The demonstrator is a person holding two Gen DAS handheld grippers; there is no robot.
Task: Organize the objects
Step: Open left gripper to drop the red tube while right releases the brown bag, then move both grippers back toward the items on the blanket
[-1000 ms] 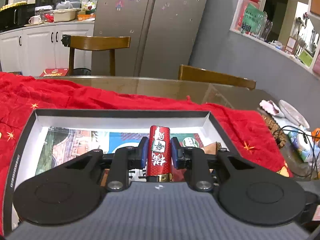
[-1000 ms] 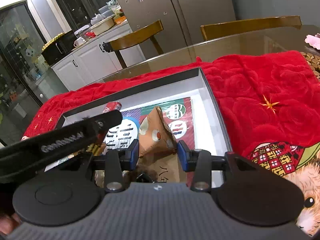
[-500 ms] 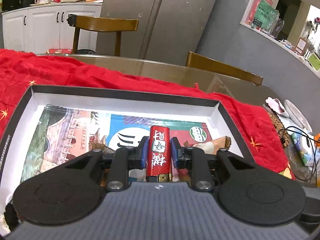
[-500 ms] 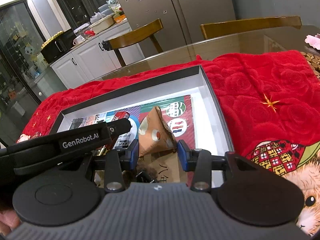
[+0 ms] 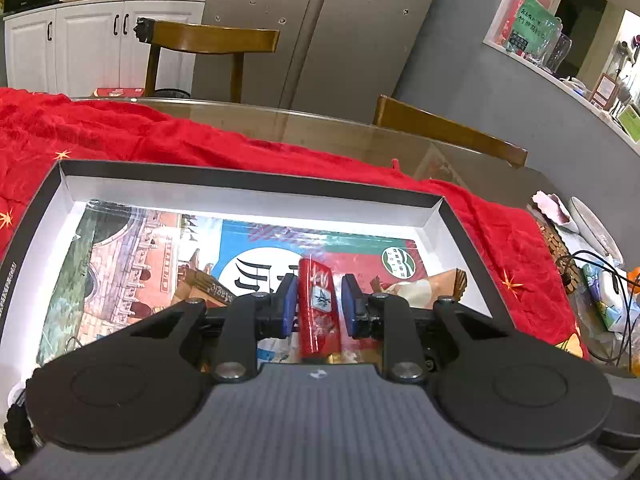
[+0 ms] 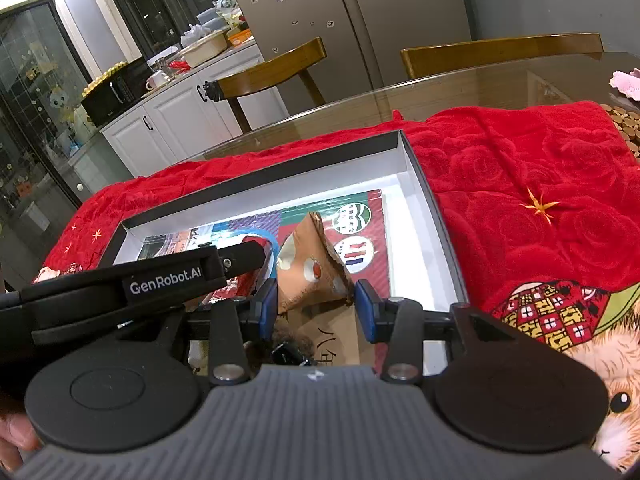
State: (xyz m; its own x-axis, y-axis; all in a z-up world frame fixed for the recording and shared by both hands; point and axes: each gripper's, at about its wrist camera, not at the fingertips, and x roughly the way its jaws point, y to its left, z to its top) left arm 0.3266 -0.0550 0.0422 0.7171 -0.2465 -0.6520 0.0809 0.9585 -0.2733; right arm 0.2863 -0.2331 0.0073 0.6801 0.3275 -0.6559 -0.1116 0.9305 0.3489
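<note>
1. Your left claw (image 5: 319, 306) is clamped on a small red cylinder (image 5: 320, 312) with white print. The blue pads (image 5: 289, 307) sit against its two sides, and the cylinder stands roughly upright between them, leaning a little toward 11 o'clock in the left wrist view.
2. The cylinder hangs over the open box (image 5: 248, 178), a shallow tray with dark rim and white inner walls. Whether it touches the box floor, you cannot tell from this angle.
3. A printed sheet (image 5: 132, 264) covers the box floor: buildings at 9 o'clock, a blue panel with a white disc behind the cylinder, a red-and-green panel toward 2 o'clock.
4. Your right claw (image 6: 316, 309) stands apart, pads clear of everything. Beyond its tips, toward 12 o'clock, lies a brown triangular packet (image 6: 310, 268) on the printed sheet, near the box's right wall.
5. In the right wrist view the left tool's black arm, lettered "GenRobot.AI" (image 6: 166, 282), crosses from 9 o'clock toward the centre, just beside the right claw's left finger.
6. The box rests on a red quilted cloth (image 6: 540, 184) with gold stars, spread over a glass worktop (image 5: 320, 132).
7. Wooden chairs (image 5: 208, 38) stand past the far edge at 12 o'clock.
</note>
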